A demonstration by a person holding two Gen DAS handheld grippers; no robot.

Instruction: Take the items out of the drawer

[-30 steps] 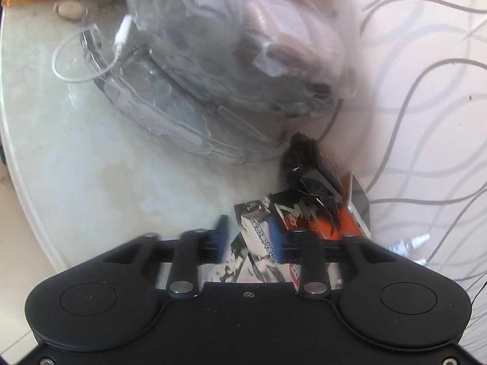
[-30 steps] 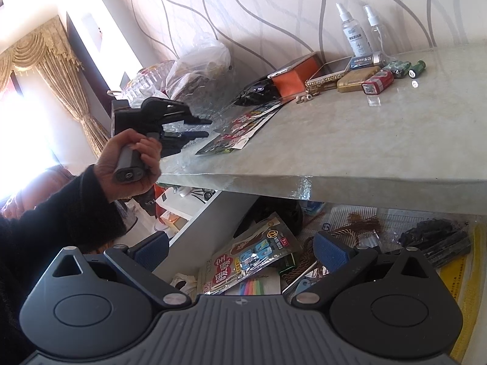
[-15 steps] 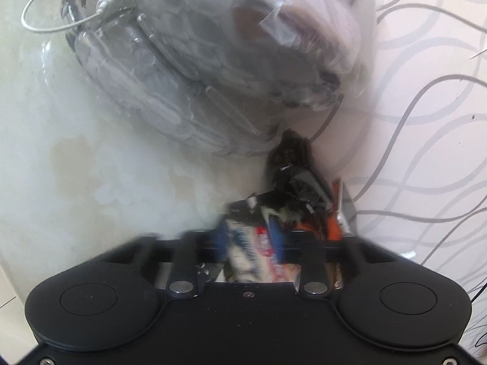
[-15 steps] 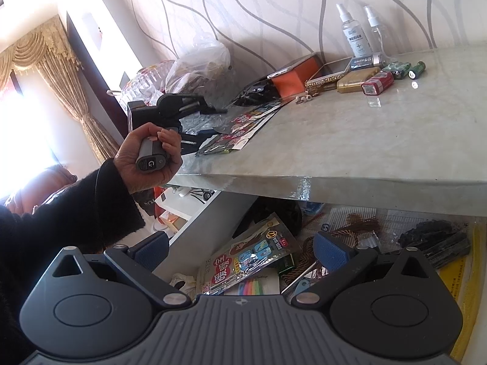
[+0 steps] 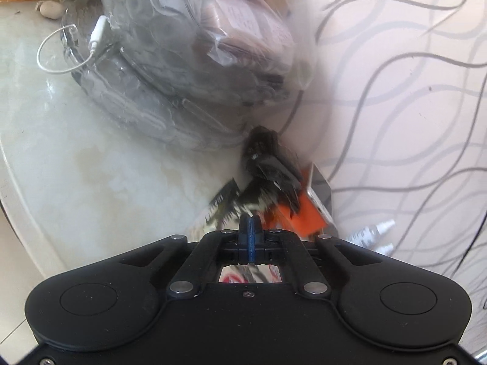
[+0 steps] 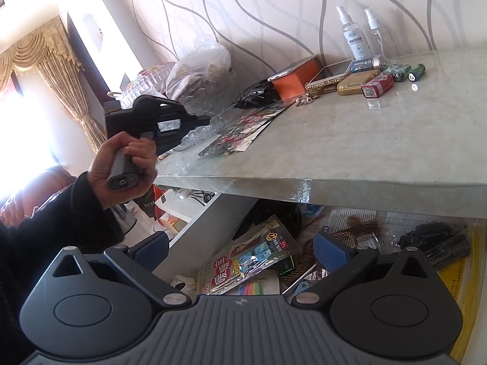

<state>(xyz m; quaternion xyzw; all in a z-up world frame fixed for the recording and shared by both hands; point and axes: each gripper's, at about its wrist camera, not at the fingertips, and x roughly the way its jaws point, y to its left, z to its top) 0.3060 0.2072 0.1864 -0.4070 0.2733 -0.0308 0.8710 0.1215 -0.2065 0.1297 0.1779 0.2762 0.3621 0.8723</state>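
Left gripper (image 5: 250, 223) fingers together over flat packets (image 5: 222, 203)

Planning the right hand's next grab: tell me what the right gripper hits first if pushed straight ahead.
Probably the printed foil packet in the open drawer; it sits between the open right gripper pads, though depth is unclear.
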